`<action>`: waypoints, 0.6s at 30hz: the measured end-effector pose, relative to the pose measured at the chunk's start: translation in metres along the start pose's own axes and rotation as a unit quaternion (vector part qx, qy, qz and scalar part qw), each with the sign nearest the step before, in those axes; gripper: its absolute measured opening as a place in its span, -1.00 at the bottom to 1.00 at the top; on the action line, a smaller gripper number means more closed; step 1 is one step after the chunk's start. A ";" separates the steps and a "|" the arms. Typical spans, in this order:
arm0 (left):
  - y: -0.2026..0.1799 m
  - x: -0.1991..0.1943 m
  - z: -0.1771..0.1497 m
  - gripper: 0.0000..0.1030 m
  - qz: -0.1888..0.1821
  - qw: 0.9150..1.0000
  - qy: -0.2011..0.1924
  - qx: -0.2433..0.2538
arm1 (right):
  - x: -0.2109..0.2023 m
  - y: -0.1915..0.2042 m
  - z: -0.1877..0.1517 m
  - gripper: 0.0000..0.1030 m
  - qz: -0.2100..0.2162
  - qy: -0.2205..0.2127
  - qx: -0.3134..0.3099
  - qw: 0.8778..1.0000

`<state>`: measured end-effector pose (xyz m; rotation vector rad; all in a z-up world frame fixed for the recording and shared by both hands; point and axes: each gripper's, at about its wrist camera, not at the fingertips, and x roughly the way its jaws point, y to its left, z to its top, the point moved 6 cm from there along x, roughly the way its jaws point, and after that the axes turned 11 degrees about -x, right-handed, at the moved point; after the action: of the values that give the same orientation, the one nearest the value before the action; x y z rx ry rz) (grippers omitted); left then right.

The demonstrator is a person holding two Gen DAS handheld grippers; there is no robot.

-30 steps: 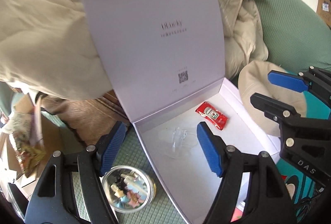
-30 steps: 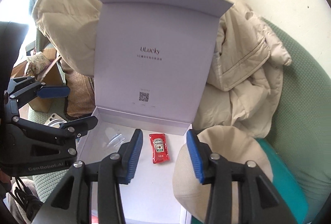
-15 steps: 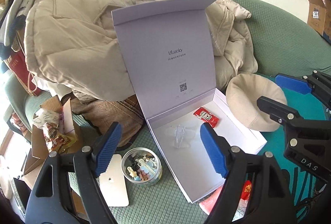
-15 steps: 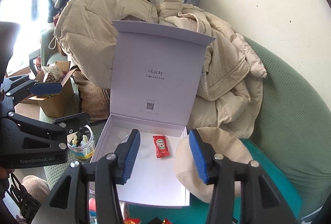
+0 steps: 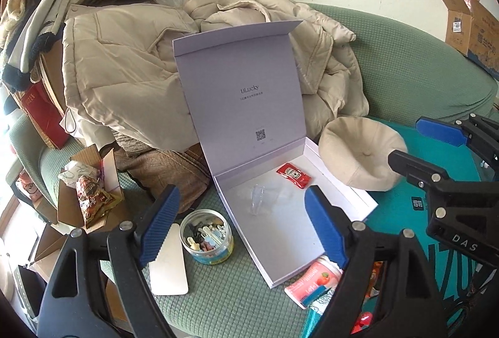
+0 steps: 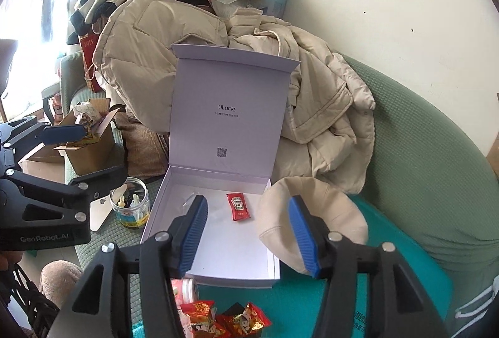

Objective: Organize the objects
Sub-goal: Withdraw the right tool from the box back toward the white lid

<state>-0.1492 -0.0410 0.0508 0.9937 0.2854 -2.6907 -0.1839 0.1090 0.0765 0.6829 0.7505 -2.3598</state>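
Open white gift box (image 5: 274,232) on green sofa (image 5: 414,79), lid upright.
Red ketchup sachet (image 6: 238,206) lies inside box, near hinge. Left gripper (image 5: 240,228) and right gripper (image 6: 248,239): jaws spread, empty, above box. Beige cap (image 6: 312,213) touches box's right wall.

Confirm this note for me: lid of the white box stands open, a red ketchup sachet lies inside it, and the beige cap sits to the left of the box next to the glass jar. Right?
Not quite. The beige cap sits to the right of the white box, its edge over the box's rim, as the right wrist view shows. The glass jar stands on the left side. The lid is open and the ketchup sachet lies inside.
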 end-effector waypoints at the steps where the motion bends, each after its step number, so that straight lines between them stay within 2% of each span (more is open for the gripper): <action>1: -0.001 -0.001 -0.003 0.58 -0.001 1.000 0.001 0.001 | -0.002 0.000 -0.003 0.07 -0.001 0.001 0.001 1.000; 18: -0.025 -0.013 -0.059 0.58 -0.011 0.999 0.031 0.004 | -0.015 0.009 -0.058 0.07 0.001 0.032 0.015 0.999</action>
<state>-0.1118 0.0012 0.0173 1.0845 0.3006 -2.6865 -0.1502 0.1449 0.0411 0.7752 0.7423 -2.3605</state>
